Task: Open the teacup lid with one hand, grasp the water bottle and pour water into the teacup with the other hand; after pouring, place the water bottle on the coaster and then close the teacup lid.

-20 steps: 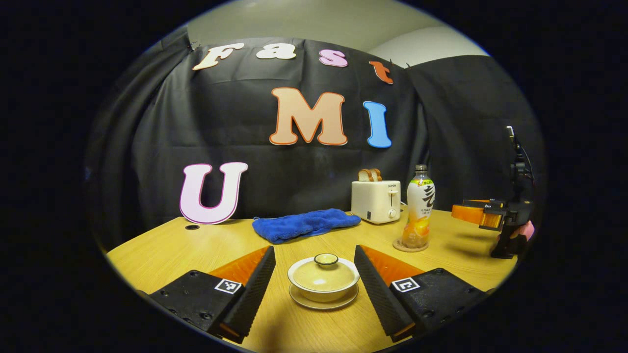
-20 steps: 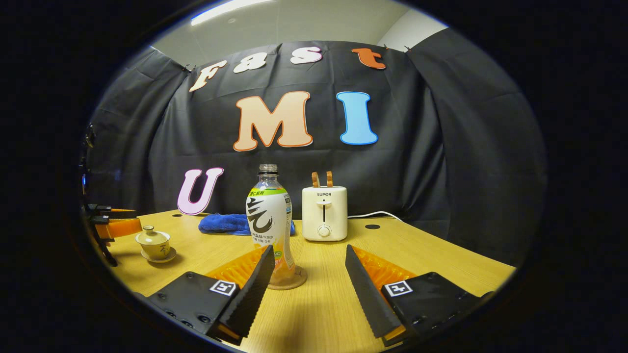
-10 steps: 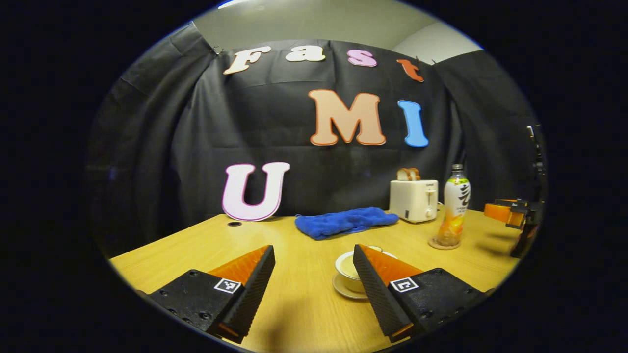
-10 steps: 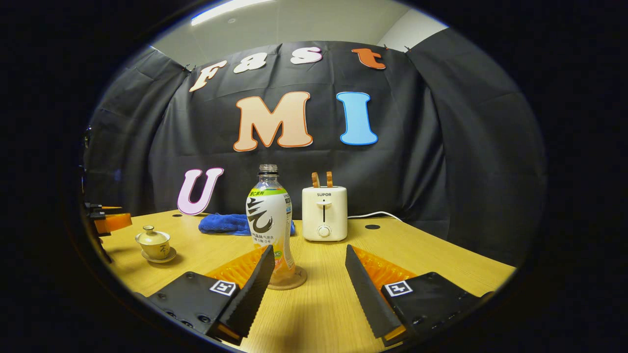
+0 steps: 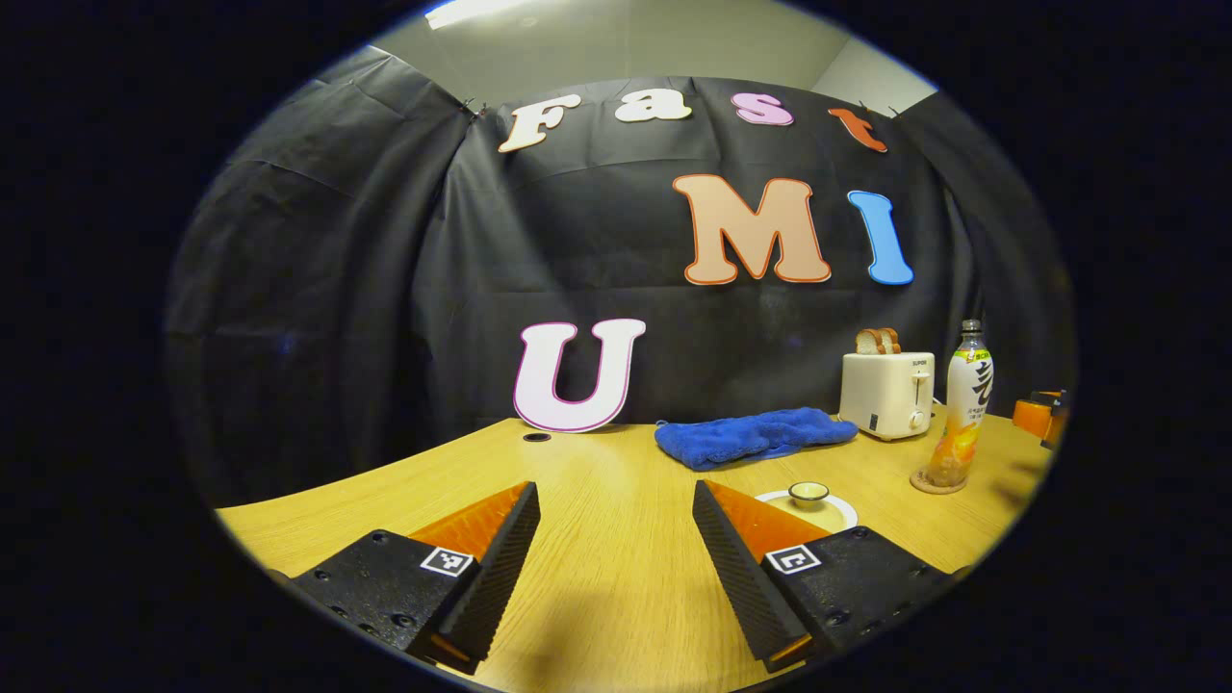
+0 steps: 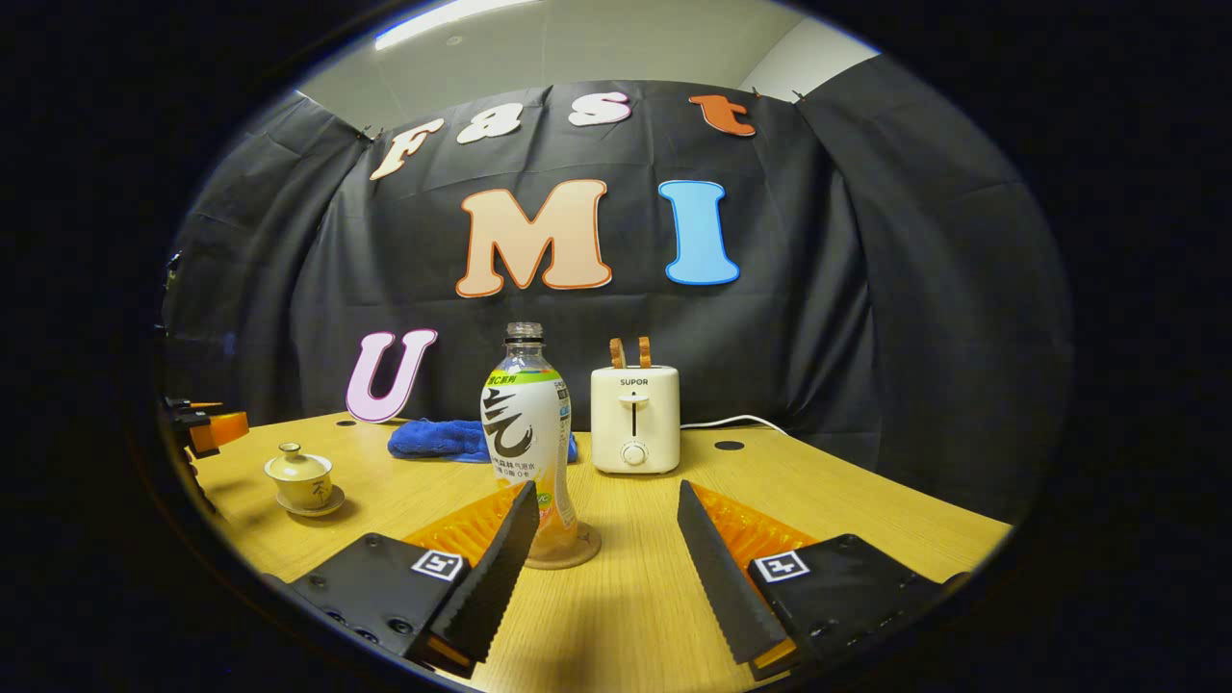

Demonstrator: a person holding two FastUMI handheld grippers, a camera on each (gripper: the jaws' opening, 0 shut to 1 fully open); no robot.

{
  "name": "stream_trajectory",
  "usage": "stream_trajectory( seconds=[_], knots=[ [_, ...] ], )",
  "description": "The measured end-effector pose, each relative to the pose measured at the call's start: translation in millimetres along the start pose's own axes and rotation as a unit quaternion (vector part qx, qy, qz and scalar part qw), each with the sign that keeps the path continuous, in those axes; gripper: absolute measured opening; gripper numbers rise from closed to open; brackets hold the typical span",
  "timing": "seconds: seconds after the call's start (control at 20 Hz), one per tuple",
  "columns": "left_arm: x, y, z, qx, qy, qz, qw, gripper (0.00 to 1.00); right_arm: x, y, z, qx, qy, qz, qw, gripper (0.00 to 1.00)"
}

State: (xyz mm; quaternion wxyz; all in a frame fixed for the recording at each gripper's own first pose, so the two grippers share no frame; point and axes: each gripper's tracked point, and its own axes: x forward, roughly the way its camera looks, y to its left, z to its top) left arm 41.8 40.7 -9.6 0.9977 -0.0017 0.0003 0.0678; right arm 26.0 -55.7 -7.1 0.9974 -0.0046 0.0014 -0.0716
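Wooden table point(image 6: 866, 500), lidded teacup point(image 6: 299, 475), water bottle point(image 6: 527, 433) on coaster point(image 6: 568, 553), both grippers' jaws apart, empty

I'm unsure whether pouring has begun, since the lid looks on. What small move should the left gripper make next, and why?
Probably swing the left gripper rightwards until the lid sits between its open jaws. The lid is on the teacup, off-centre past the finger on that view's right, and the water bottle stands ungrasped on its coaster.
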Motion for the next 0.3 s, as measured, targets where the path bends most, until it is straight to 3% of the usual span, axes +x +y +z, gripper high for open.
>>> stream_trajectory(
  seconds=[0.05,0.3],
  knots=[
    [0.6,-0.4,1.2,0.000,0.000,0.000,1.000,0.94,-0.1,-0.2,-0.2,0.000,0.000,0.000,1.000,0.97],
    [0.3,-0.1,-0.4,-0.001,0.000,0.002,1.000,0.94,-0.1,-0.1,0.0,0.000,0.000,0.000,1.000,0.93]
  ],
)
